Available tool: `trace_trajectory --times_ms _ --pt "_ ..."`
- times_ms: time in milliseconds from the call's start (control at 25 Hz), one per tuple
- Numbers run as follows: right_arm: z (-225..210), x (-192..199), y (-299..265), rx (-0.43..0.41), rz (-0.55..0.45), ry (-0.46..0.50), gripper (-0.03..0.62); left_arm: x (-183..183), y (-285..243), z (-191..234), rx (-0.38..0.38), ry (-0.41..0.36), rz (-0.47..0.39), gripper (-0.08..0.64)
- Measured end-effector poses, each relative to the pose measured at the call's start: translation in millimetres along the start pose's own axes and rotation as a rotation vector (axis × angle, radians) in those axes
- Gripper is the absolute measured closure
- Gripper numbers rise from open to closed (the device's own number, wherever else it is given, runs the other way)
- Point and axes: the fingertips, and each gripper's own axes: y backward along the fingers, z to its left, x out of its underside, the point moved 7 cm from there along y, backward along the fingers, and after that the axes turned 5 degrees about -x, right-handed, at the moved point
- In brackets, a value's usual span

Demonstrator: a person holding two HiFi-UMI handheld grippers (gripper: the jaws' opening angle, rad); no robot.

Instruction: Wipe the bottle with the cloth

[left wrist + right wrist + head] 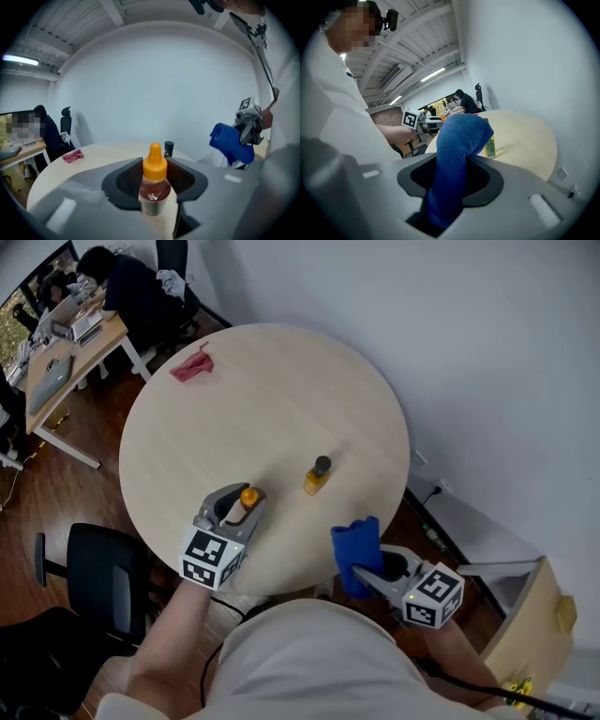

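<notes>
My left gripper (246, 505) (154, 176) is shut on a small bottle (153, 186) (246, 499) with an orange cap and reddish-brown liquid, held above the near edge of the round table (281, 399). My right gripper (361, 570) (454, 173) is shut on a blue cloth (357, 553) (457, 159) (229, 140) that sticks up out of its jaws. The cloth hangs off the table's near right edge, apart from the bottle. A second bottle (317, 474) (168, 149) (489, 143), yellow with a dark cap, stands upright mid-table.
A pink cloth (192, 366) (72, 156) lies at the table's far left. A black office chair (98, 573) stands left of me. A desk (66, 352) with a seated person is at the far left. A cardboard box (534, 624) sits at the right.
</notes>
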Motion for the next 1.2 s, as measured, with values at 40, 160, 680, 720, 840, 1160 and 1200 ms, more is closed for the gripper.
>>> trace_trajectory --times_ms 40,160,680,720,840,1160,1200 --pt "-1 1 5 0.015 -0.001 -0.004 0.437 9 -6 2 -0.009 0.004 0.006 0.4" --pt "0 3 18 0.045 0.0 -0.017 0.437 35 -20 8 -0.03 0.023 0.022 0.4" --pt "-14 4 31 0.046 0.002 -0.024 0.437 79 -43 17 -0.089 0.042 0.092 0.399" --pt "-16 3 31 0.039 0.002 -0.023 0.437 80 -43 16 -0.09 0.042 0.093 0.397" --pt "-24 1 31 0.016 0.004 -0.011 0.437 81 -44 14 -0.089 0.034 0.098 0.397" --pt "-42 -8 31 -0.069 -0.004 0.039 0.437 67 -35 9 -0.165 0.006 0.127 0.353" --pt "-45 -8 32 -0.08 -0.006 0.046 0.437 63 -30 7 -0.184 0.0 0.125 0.353"
